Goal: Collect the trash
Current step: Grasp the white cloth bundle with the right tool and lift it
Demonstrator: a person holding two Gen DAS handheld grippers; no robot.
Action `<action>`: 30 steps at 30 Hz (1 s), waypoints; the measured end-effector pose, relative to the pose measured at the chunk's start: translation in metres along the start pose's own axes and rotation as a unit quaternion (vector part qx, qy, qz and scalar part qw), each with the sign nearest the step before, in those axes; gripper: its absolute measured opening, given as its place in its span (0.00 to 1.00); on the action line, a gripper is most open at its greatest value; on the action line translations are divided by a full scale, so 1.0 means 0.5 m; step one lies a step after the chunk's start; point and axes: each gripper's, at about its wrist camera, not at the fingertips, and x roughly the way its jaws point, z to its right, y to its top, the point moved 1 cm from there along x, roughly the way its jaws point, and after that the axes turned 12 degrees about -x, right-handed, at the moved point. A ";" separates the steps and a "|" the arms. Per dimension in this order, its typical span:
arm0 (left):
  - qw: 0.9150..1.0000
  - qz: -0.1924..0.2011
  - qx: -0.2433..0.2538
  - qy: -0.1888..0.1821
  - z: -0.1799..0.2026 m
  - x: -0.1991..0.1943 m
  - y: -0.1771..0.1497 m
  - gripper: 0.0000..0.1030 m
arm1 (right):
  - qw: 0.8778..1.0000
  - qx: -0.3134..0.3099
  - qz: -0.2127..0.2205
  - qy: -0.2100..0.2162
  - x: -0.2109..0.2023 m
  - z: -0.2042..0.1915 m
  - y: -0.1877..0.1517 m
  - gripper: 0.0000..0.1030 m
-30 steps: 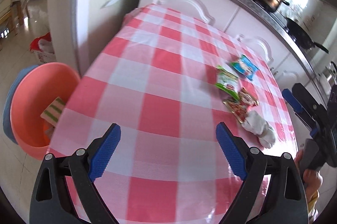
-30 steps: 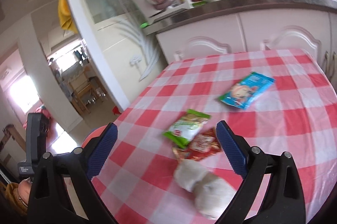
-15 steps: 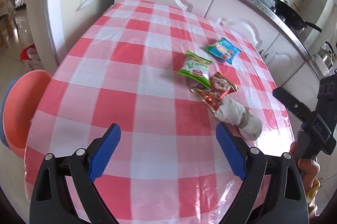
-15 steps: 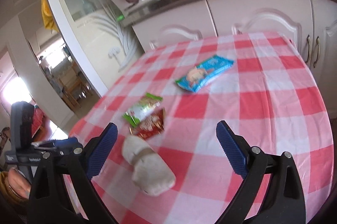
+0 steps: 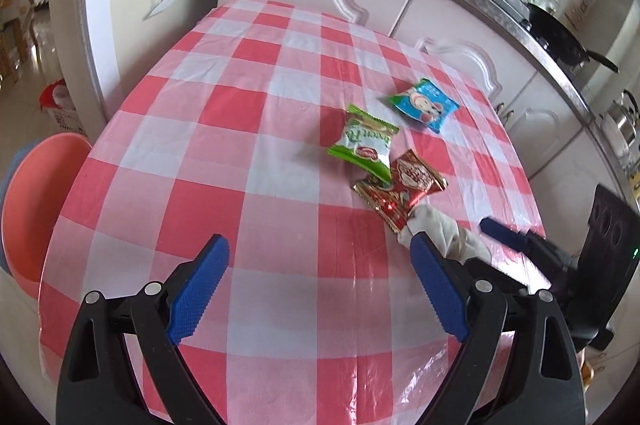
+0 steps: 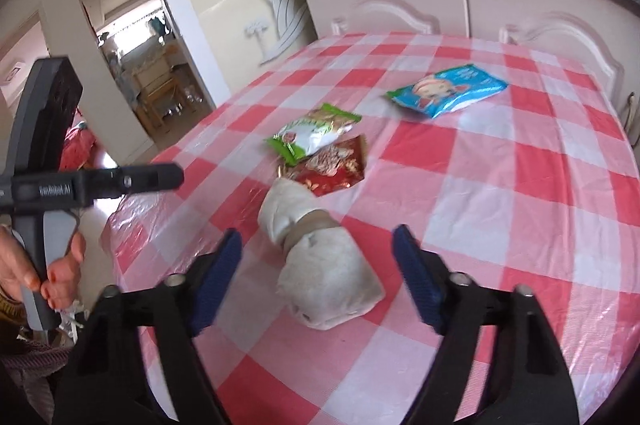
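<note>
My right gripper (image 6: pixel 316 277) has its jaws just closing around the white paper wad (image 6: pixel 320 265) near the tabletop (image 6: pixel 520 185) front edge, not yet pressing it. My left gripper (image 5: pixel 320 289) hangs with jaws apart, empty.

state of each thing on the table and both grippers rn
white roll: lying flat, banded, between the right gripper's pads, not pressed
red wrapper: flat, under the green wrapper's edge
green wrapper: flat
blue wrapper: flat, apart
right gripper: open, jaws just closing
left gripper: open, empty
</note>
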 end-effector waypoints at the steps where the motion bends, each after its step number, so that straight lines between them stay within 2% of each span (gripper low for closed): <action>1: 1.000 0.001 -0.002 -0.001 0.000 0.000 0.002 0.88 | 1.000 -0.001 -0.006 -0.001 0.004 -0.001 0.000 0.68; 5: 1.000 0.004 0.003 -0.005 0.012 0.005 0.011 0.88 | 1.000 -0.013 -0.015 -0.001 0.012 -0.008 0.002 0.65; 11: 1.000 0.003 0.011 -0.022 0.042 0.023 0.027 0.88 | 0.999 -0.022 -0.032 -0.003 0.024 -0.014 0.001 0.46; 19: 0.999 -0.004 0.021 -0.035 0.086 0.064 0.059 0.88 | 0.999 -0.015 -0.033 0.003 0.026 -0.012 0.000 0.41; 25: 0.996 -0.006 0.061 -0.068 0.154 0.082 0.111 0.88 | 0.998 0.062 0.009 0.022 0.000 0.055 -0.004 0.40; 30: 0.984 -0.016 0.150 -0.096 0.235 0.122 0.145 0.88 | 0.991 0.126 0.047 -0.011 -0.040 0.137 -0.015 0.39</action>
